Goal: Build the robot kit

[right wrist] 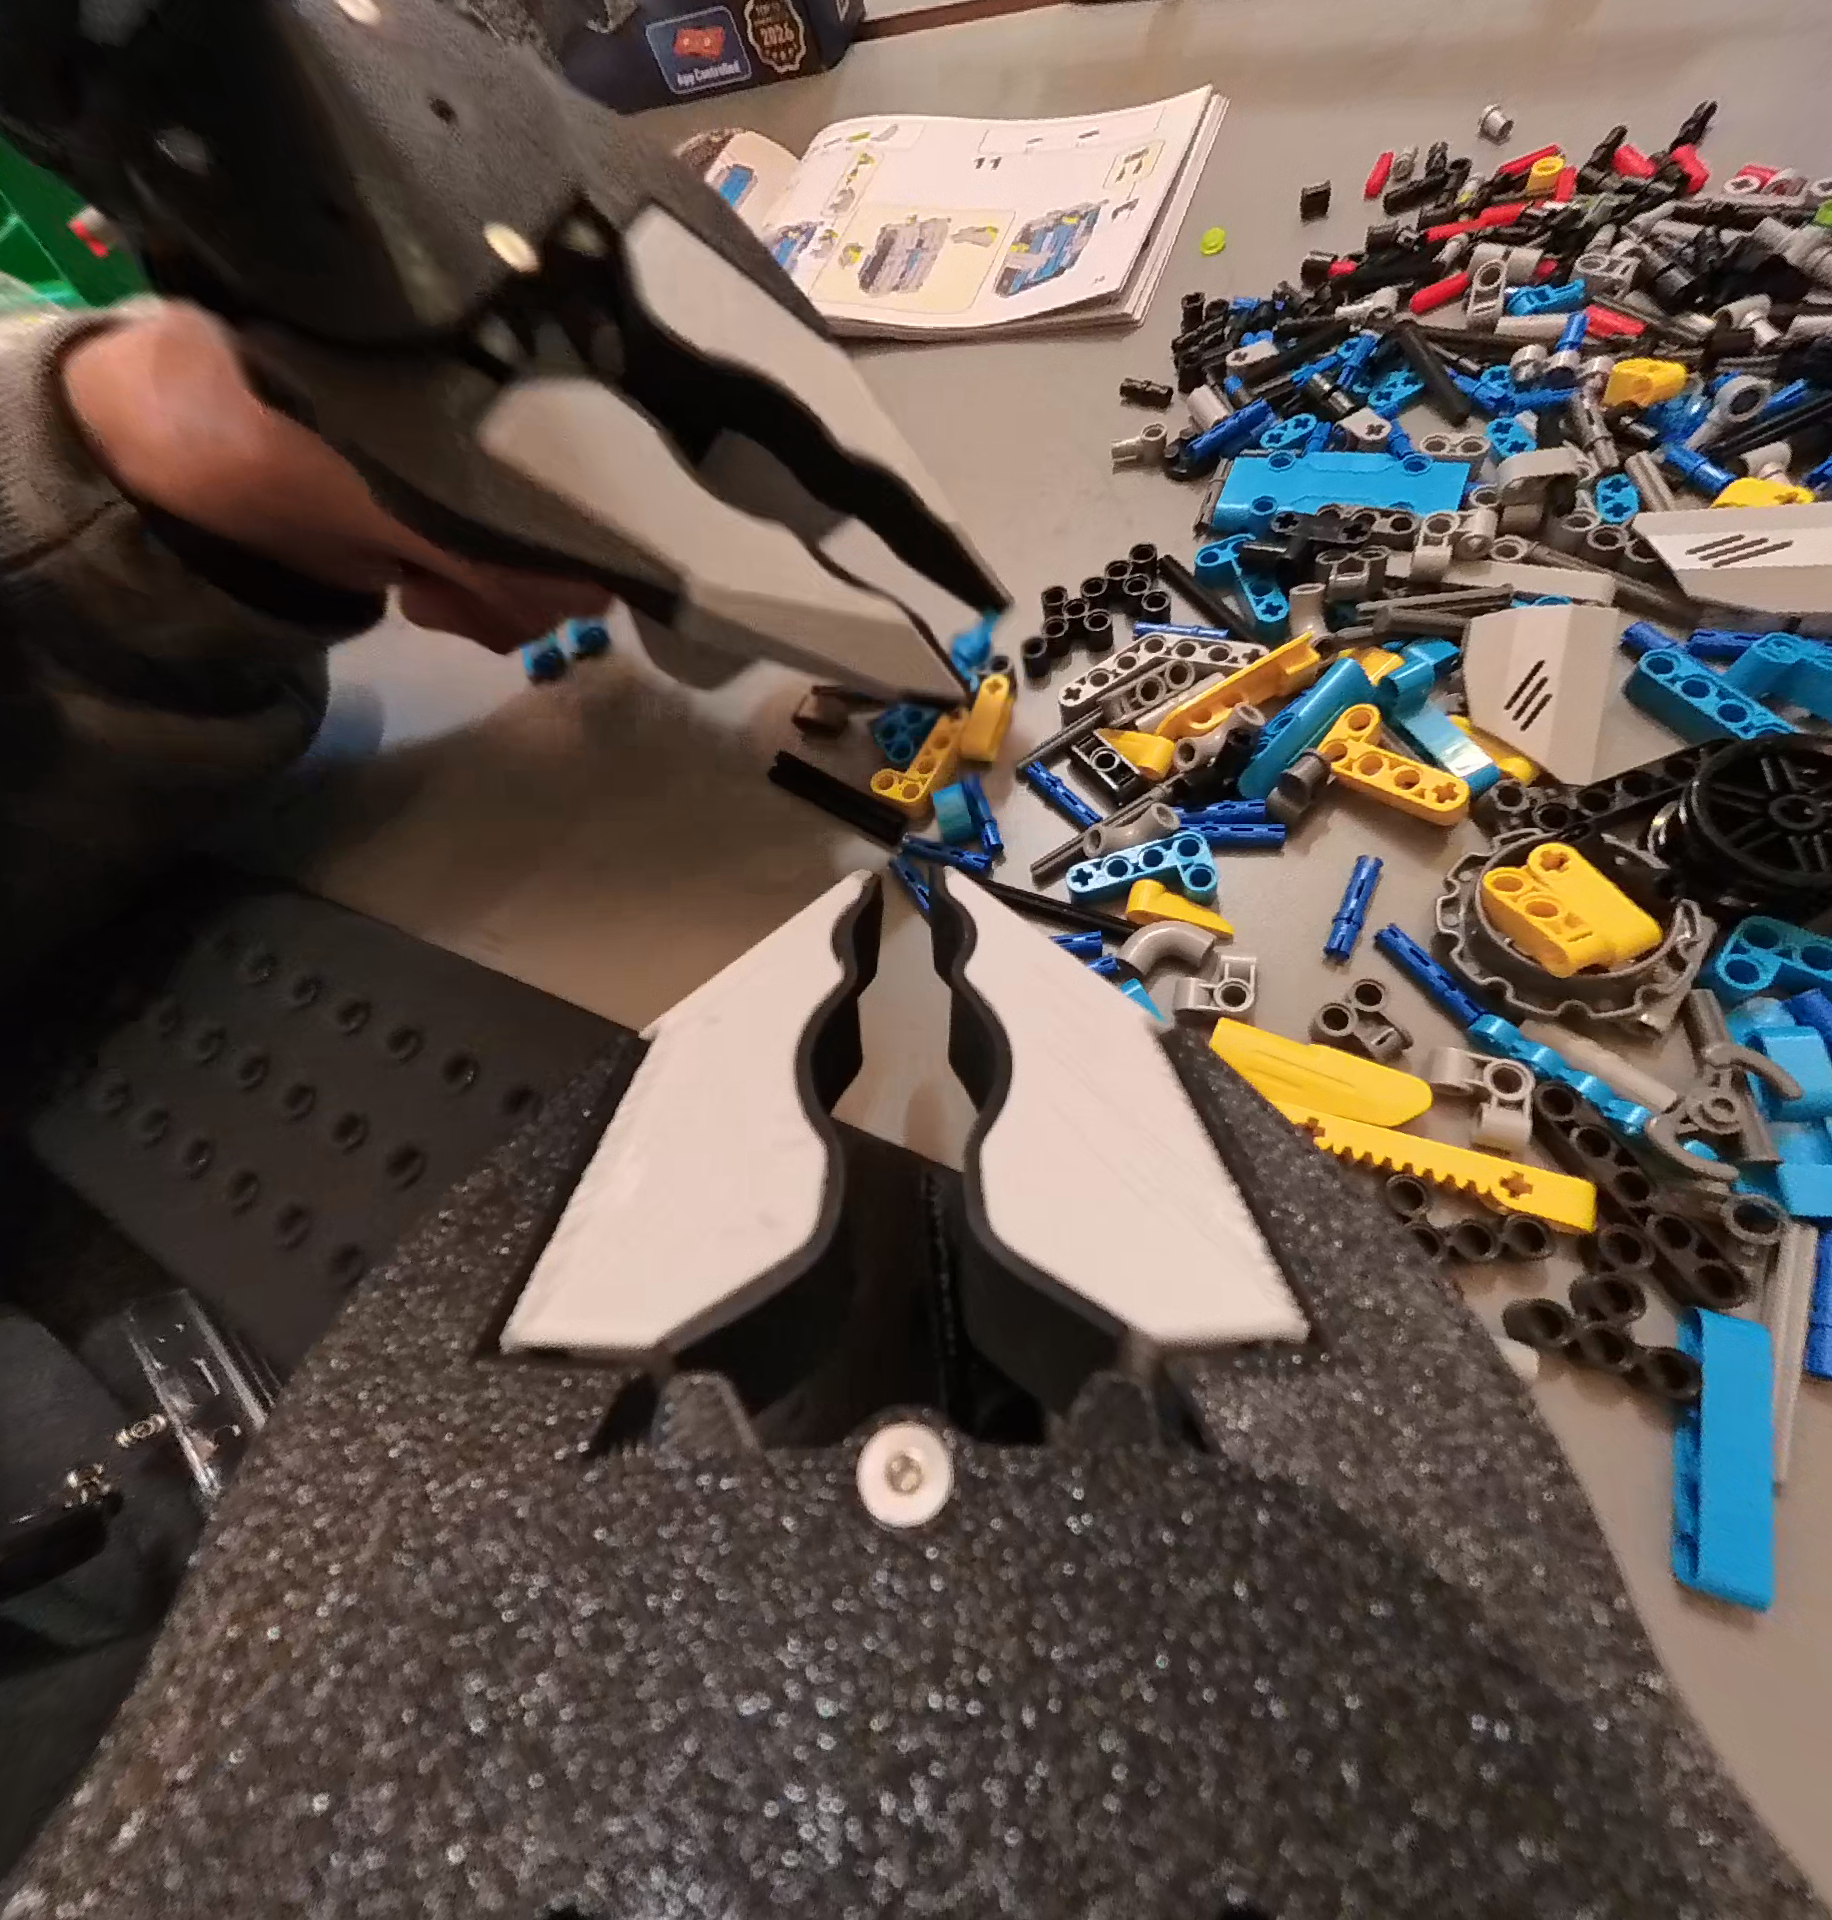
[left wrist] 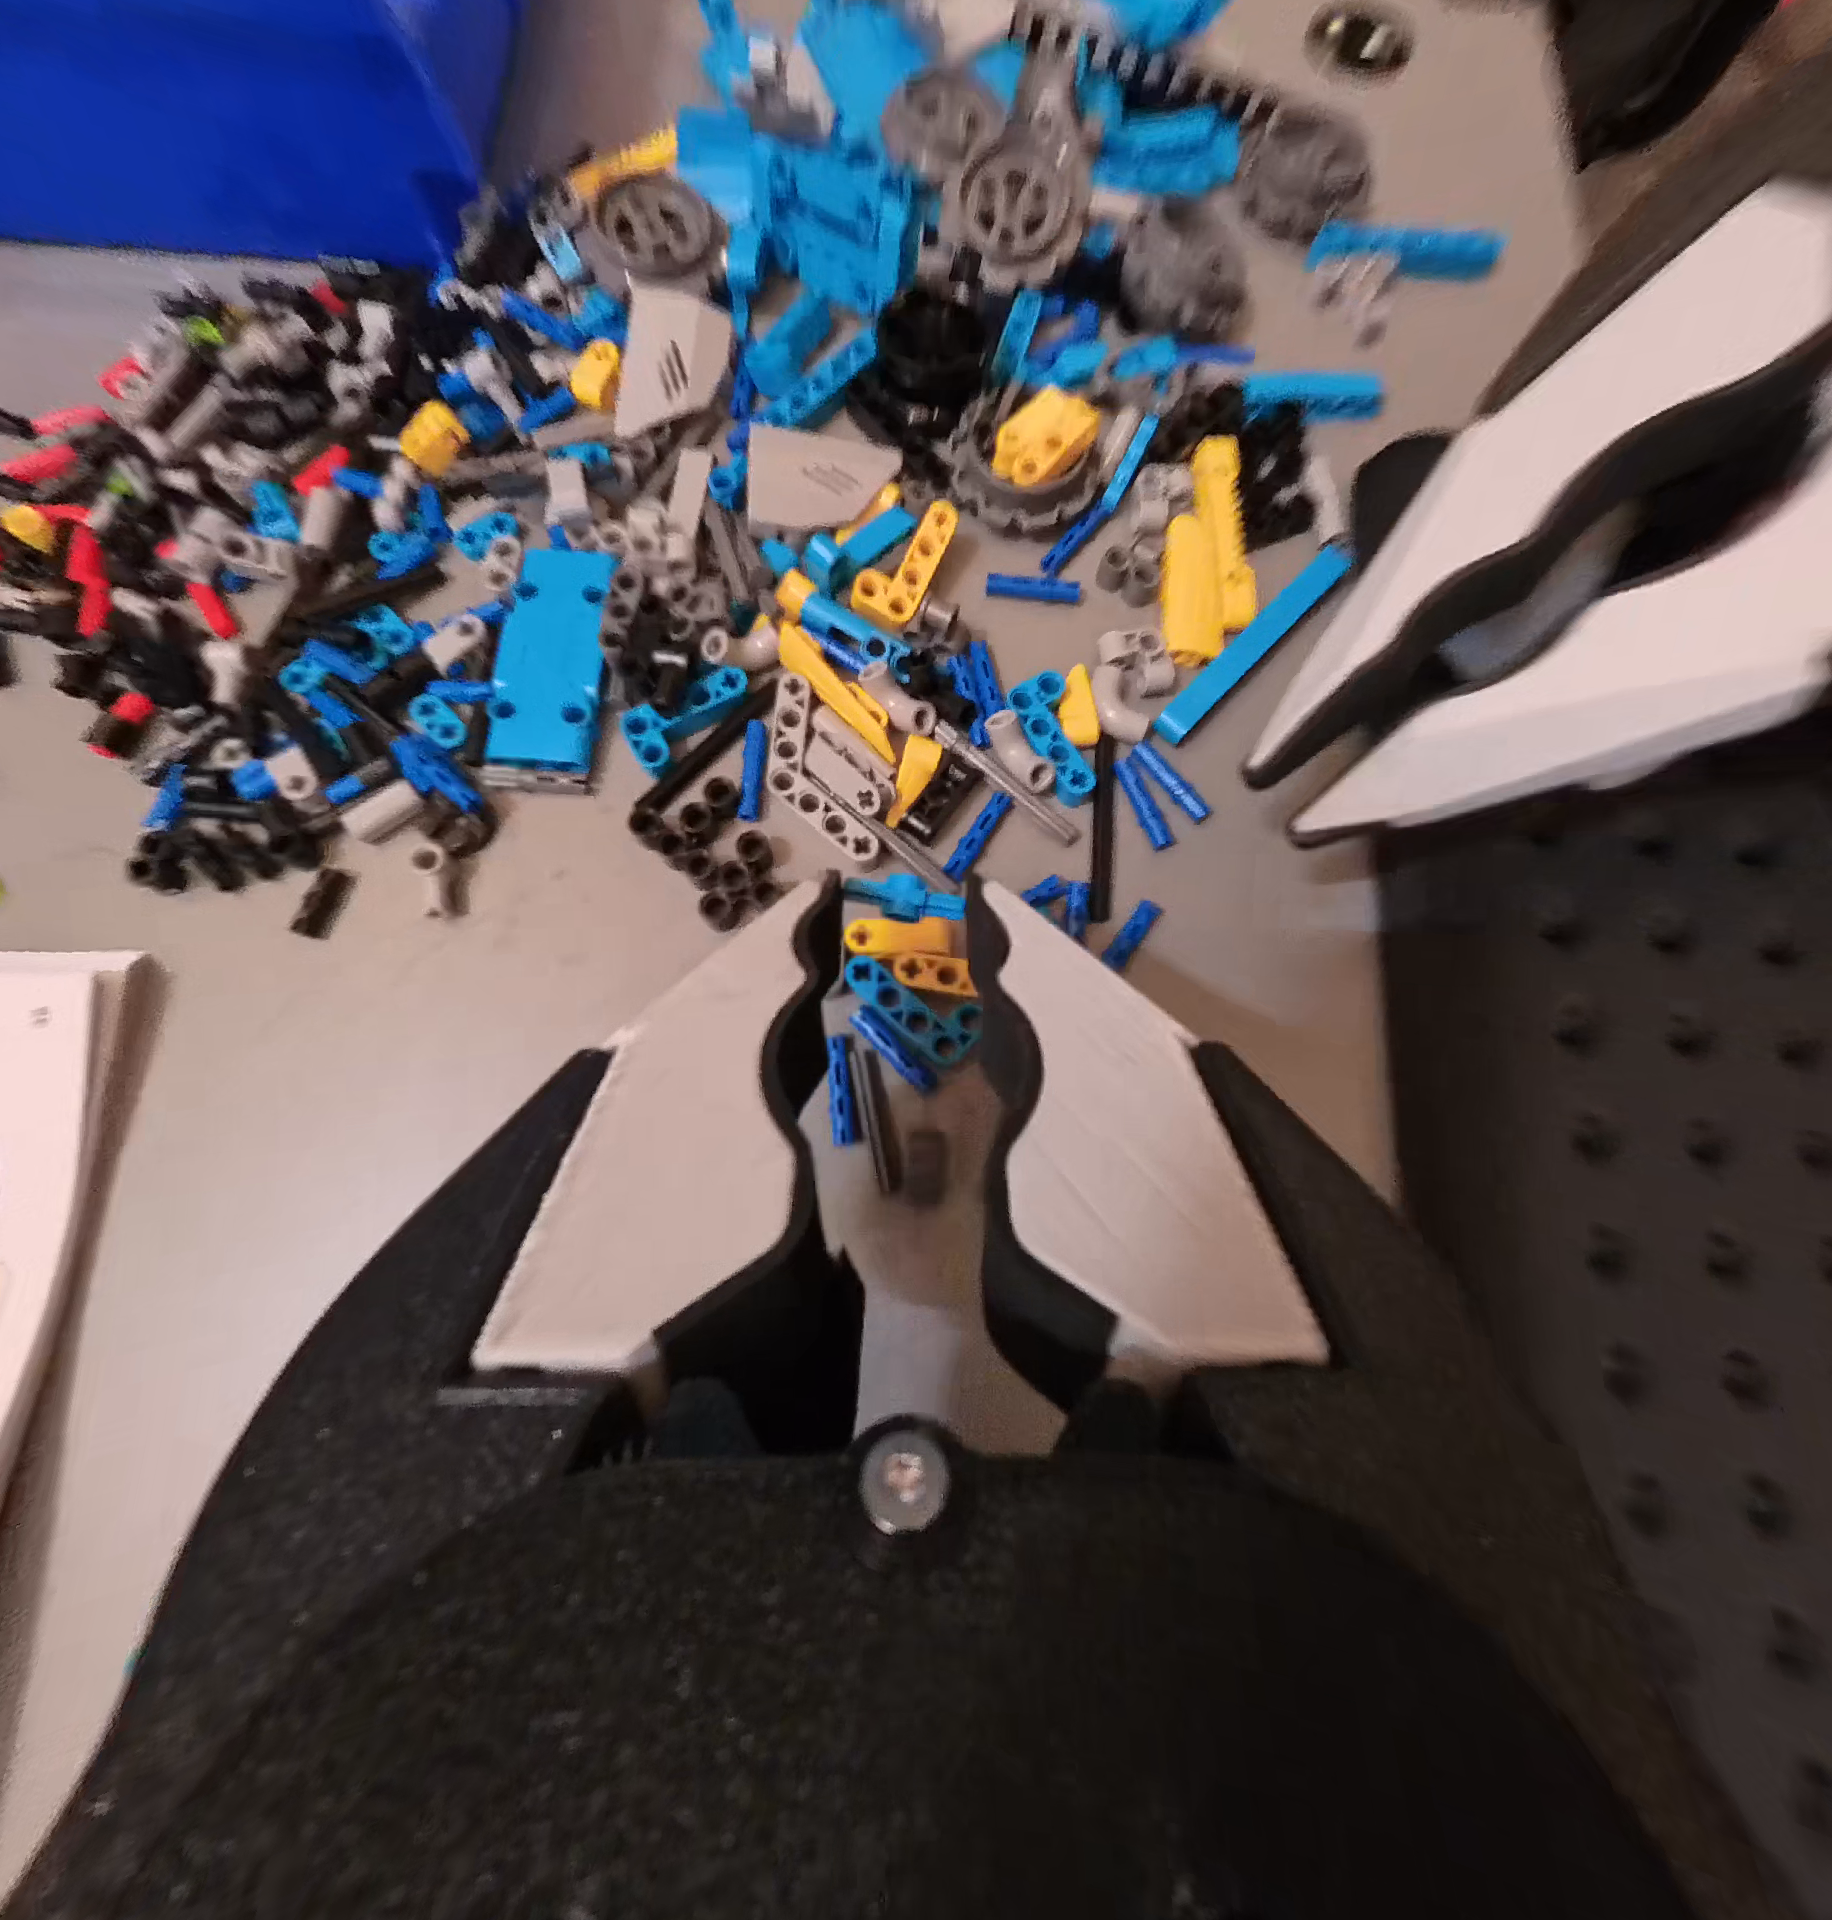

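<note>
The left gripper [left wrist: 901, 894] seemingly pinches a small blue connector [left wrist: 899, 891] at its fingertips; a shallow hold could slip. The right gripper [right wrist: 907, 883] hovers, fingers slightly apart, empty.

Two wrist cameras, each looking forward along its own fingers, hang close above a grey table [left wrist: 299, 1039] strewn with building parts [left wrist: 683, 582]. The left view faces steeply down; the right view looks lower, across the pile toward an open booklet [right wrist: 985, 218]. Both share the yellow and blue pieces [right wrist: 943, 748].
</note>
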`<state>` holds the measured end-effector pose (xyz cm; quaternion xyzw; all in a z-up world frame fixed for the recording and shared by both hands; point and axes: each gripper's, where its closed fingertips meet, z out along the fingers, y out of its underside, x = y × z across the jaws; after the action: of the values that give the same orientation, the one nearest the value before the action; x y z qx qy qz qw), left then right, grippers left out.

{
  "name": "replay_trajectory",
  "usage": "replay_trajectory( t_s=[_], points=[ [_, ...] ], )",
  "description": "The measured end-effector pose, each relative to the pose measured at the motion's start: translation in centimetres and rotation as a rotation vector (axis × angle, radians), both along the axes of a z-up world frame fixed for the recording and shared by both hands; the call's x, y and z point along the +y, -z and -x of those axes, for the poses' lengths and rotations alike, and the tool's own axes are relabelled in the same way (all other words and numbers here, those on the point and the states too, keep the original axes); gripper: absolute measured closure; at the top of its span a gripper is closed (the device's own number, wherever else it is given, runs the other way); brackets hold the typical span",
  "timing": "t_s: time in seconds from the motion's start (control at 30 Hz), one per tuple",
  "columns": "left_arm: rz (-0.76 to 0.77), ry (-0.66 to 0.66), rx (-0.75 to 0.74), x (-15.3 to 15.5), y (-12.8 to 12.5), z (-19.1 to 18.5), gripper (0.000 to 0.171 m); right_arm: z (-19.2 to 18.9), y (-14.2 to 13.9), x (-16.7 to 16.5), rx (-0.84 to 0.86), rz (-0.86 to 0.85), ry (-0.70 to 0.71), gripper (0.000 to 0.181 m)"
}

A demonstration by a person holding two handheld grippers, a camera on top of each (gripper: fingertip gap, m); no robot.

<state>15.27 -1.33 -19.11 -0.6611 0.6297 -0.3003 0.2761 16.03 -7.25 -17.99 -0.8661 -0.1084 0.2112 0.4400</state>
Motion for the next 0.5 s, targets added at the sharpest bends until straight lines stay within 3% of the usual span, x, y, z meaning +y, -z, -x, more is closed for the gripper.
replay_trajectory(
  t_s=[0.1, 0.17, 0.3, 0.5],
  points=[
    [0.021, -0.049, -0.094, 1.6, -3.5, 2.6, 0.149, 0.0, 0.0, 0.0, 0.002, -0.002, 0.000, 0.172],
    [0.030, -0.123, -0.078, 3.3, -4.5, 5.4, 0.149, 0.0, -0.1, 0.0, 0.001, -0.003, 0.001, 0.172],
    [-0.112, -0.285, 0.166, 6.2, -3.3, 10.3, 0.149, -0.1, 0.1, 0.1, -0.018, -0.003, 0.006, 0.173],
    [-0.240, -0.175, 0.464, 3.3, -0.8, 13.6, 0.148, 0.0, 0.3, 0.1, -0.059, -0.004, 0.013, 0.173]
  ],
)
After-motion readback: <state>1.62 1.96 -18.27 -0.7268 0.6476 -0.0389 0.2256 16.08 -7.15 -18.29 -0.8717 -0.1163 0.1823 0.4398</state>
